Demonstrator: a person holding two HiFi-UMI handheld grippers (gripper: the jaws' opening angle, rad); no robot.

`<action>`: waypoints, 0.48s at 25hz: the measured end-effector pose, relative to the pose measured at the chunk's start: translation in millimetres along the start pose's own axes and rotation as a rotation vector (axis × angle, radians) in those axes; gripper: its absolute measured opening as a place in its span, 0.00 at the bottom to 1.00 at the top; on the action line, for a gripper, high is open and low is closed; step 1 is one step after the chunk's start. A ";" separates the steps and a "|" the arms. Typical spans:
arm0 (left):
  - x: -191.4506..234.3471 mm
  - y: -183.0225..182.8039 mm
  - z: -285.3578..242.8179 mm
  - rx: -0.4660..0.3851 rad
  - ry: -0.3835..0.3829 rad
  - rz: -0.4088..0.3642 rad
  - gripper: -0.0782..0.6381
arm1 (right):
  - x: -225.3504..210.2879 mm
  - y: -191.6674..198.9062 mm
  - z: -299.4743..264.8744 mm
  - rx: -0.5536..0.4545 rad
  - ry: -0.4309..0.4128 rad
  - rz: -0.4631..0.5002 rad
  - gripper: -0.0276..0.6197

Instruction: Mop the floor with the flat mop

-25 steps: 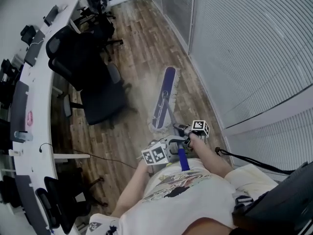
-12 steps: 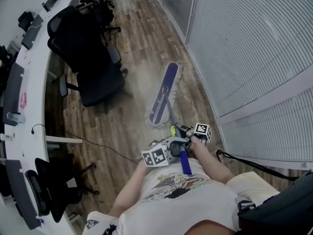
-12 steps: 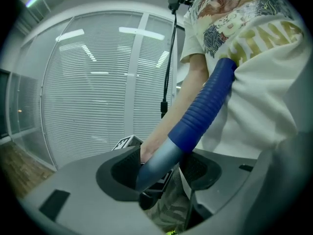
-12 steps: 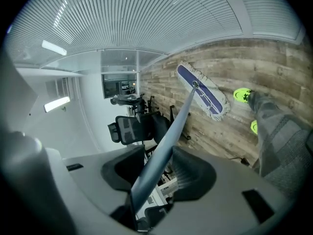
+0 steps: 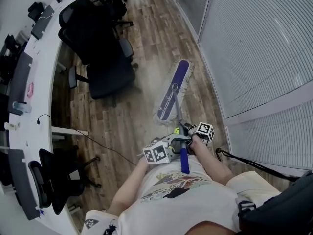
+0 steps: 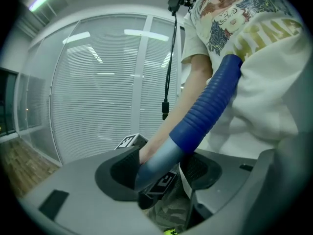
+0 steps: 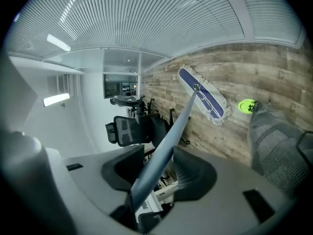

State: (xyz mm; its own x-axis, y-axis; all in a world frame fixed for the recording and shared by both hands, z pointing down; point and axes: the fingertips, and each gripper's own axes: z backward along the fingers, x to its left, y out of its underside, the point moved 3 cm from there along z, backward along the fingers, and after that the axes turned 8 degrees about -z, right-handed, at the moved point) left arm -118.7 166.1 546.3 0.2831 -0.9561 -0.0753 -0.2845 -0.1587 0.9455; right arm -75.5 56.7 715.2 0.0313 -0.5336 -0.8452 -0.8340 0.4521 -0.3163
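Observation:
The flat mop's blue head [image 5: 174,89] with its white fringe lies on the wood floor close to the blinds wall, and shows too in the right gripper view as the mop head [image 7: 203,97]. Its grey pole [image 5: 178,117] runs back to a blue ribbed grip [image 5: 184,161] at my waist. My left gripper [image 5: 179,142] is shut on the pole just below the grip [image 6: 210,106]; its jaws [image 6: 161,169] clamp the grey tube. My right gripper [image 5: 189,132] is shut on the pole [image 7: 168,136] a little further down, with the jaws [image 7: 159,169] on either side of it.
Black office chairs [image 5: 105,65] stand left of the mop beside a long curved white desk [image 5: 32,106]. A glass wall with blinds [image 5: 254,48] runs along the right. A thin cable [image 5: 105,148] crosses the floor. A bright green object [image 7: 247,105] sits by my grey trouser leg [image 7: 274,141].
Both grippers have shifted across the floor with the pole, and the mop head has slid a little along the planks. Both grips are unchanged.

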 end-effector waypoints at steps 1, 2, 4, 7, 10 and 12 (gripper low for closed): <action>2.5 0.6 2.7 -0.007 -0.002 0.003 0.43 | 2.4 0.4 -2.3 -0.016 -0.006 0.009 0.32; 5.1 1.5 5.6 -0.009 -0.003 0.007 0.43 | 4.9 0.7 -4.6 -0.030 -0.009 0.018 0.32; 11.8 2.7 11.5 -0.006 -0.001 0.011 0.43 | 10.7 0.4 -10.0 -0.049 -0.007 0.035 0.33; 26.4 0.6 16.7 -0.007 -0.002 0.010 0.43 | 20.1 -5.7 -20.1 -0.067 0.006 0.067 0.33; 39.8 4.6 17.7 0.000 0.003 0.010 0.43 | 27.6 -14.1 -29.5 -0.082 0.018 0.097 0.33; 55.0 6.1 19.5 -0.015 -0.006 0.014 0.43 | 36.3 -23.5 -39.3 -0.095 0.022 0.118 0.33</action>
State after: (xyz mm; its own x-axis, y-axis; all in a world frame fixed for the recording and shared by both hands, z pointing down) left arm -122.7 107.8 541.7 0.2737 -0.9597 -0.0643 -0.2742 -0.1419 0.9511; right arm -76.4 -1.4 708.9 -0.0816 -0.4970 -0.8639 -0.8797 0.4434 -0.1720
